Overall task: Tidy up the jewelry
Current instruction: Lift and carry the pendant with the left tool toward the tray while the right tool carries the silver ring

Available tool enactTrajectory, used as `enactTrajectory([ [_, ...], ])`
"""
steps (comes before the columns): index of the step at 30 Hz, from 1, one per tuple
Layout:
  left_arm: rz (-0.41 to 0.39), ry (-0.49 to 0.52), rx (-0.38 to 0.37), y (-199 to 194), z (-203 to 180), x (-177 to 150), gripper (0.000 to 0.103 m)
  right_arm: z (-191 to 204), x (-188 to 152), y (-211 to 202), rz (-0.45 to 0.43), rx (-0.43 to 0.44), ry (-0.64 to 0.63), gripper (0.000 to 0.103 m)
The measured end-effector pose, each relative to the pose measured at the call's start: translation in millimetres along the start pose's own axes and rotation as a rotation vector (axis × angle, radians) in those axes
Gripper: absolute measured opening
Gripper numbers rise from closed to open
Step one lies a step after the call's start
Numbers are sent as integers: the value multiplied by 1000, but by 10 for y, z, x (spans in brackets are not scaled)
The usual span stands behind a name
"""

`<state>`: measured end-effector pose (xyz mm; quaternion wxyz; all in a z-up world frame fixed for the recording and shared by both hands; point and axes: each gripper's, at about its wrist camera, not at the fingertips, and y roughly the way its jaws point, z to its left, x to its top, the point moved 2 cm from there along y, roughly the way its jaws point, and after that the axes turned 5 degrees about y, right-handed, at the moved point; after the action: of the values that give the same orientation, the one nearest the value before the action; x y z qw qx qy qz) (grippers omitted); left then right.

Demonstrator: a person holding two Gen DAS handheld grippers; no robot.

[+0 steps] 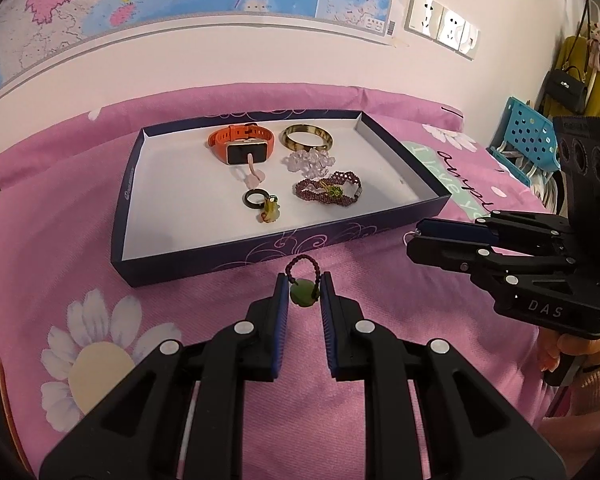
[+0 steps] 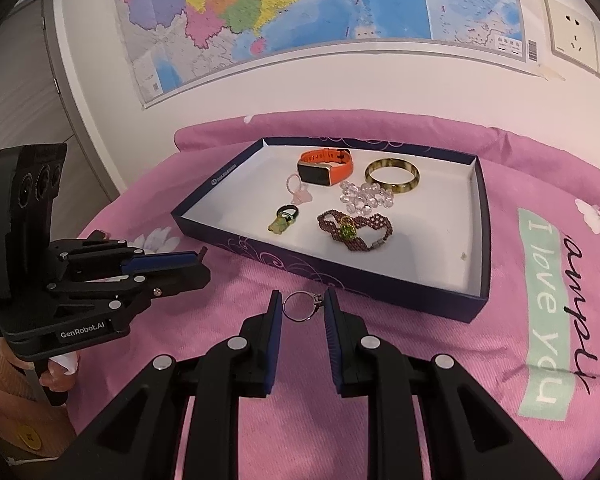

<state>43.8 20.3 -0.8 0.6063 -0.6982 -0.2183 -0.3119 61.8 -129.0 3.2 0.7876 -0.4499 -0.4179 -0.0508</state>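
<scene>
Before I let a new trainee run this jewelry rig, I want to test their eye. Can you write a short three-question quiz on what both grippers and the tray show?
1. True or false: the left gripper holds a green pendant on a dark cord.
2. What sits between the right gripper fingers: A) orange watch B) thin metal ring C) bangle?
3. Fill in: the orange watch lies ___ the tray.

Key
1. True
2. B, the metal ring
3. inside
</scene>
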Motion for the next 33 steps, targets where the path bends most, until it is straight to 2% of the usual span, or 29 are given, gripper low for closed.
enactTrajectory([
  [33, -30, 5, 11, -60, 19, 127, 16, 44, 146, 73, -11, 14, -22, 19],
])
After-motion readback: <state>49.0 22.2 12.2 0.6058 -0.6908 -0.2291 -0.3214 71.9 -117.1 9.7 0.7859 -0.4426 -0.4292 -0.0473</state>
